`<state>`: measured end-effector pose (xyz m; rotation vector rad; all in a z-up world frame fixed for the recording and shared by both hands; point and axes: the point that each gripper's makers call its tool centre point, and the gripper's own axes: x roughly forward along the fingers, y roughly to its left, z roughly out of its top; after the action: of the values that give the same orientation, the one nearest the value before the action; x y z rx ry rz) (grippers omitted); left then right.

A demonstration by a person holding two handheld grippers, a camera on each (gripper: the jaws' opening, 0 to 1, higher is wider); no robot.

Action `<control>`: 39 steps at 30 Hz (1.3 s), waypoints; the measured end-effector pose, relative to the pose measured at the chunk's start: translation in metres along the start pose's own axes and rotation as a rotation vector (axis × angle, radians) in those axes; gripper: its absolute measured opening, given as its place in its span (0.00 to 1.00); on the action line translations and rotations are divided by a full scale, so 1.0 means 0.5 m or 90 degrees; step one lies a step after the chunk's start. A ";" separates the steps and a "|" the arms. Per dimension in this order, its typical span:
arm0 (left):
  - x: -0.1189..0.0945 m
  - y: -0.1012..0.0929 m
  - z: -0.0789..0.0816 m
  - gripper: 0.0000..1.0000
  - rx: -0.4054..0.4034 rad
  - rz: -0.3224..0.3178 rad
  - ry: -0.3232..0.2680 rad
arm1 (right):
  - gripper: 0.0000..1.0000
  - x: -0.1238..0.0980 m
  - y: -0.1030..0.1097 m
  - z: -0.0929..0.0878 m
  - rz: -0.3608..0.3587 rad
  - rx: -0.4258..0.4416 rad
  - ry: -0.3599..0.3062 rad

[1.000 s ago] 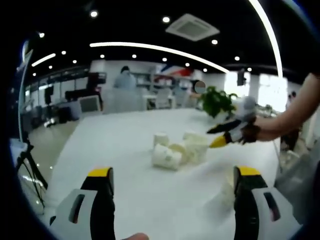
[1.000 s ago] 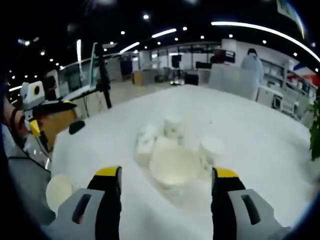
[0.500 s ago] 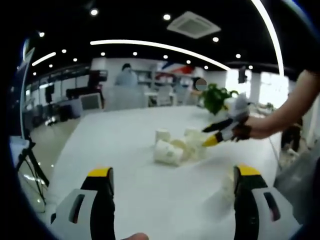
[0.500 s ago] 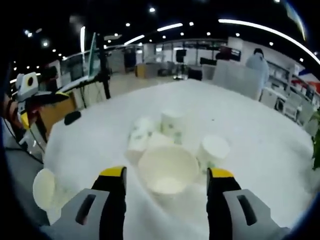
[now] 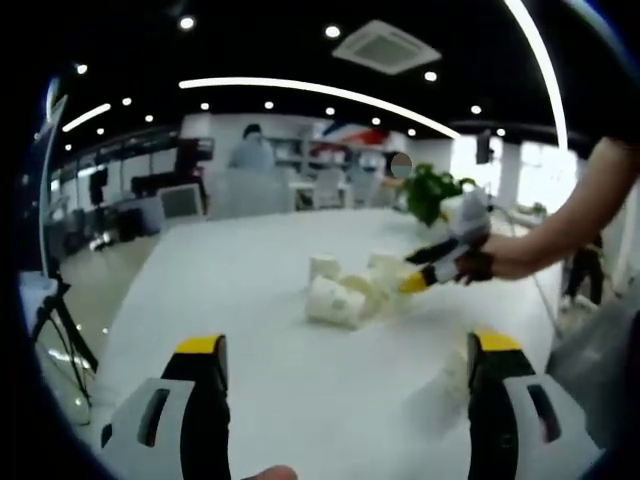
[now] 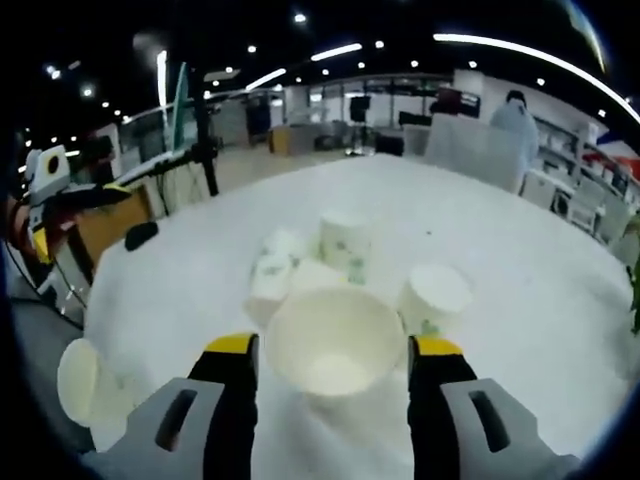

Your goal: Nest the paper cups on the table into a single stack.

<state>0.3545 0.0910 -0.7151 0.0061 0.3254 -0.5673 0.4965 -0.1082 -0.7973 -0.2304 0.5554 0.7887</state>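
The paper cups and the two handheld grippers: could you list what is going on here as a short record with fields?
place: white table in an office
nearest cup: open cup on its side, mouth toward the camera, between the open jaws of the right gripper
other cups: upright cup, upside-down cup, fallen cup, edge cup
left gripper: open, holds nothing
stack: not yet begun

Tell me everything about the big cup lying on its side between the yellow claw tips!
The cup looks like plain cream paper with a thin rolled rim. It lies tipped over on the white table, its wide round mouth facing the camera so you can see down inside to the bottom. It sits between the yellow tips of the right claw, which is open around it; whether they touch it is unclear. Other cups crowd close behind it.
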 end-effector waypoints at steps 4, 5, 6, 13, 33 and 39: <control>-0.003 0.004 -0.006 0.98 -0.001 0.004 0.004 | 0.54 0.001 -0.004 0.001 -0.004 0.009 -0.006; -0.003 0.004 -0.006 0.98 -0.001 0.005 0.005 | 0.53 0.002 -0.006 0.001 -0.004 0.011 -0.007; -0.004 0.004 -0.006 0.98 -0.003 0.005 0.003 | 0.52 0.002 -0.007 0.000 -0.004 0.016 -0.006; -0.007 0.003 -0.010 0.98 -0.005 0.007 0.007 | 0.47 0.004 -0.012 0.003 -0.002 0.016 -0.010; -0.013 -0.003 -0.001 0.98 0.001 -0.003 0.000 | 0.39 -0.031 0.010 0.015 0.016 0.027 -0.026; -0.016 -0.008 0.005 0.98 0.005 -0.005 -0.006 | 0.39 -0.045 0.018 0.013 0.015 0.028 -0.025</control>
<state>0.3467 0.0917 -0.7100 0.0103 0.3147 -0.5769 0.4796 -0.1129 -0.7795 -0.1676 0.5385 0.8017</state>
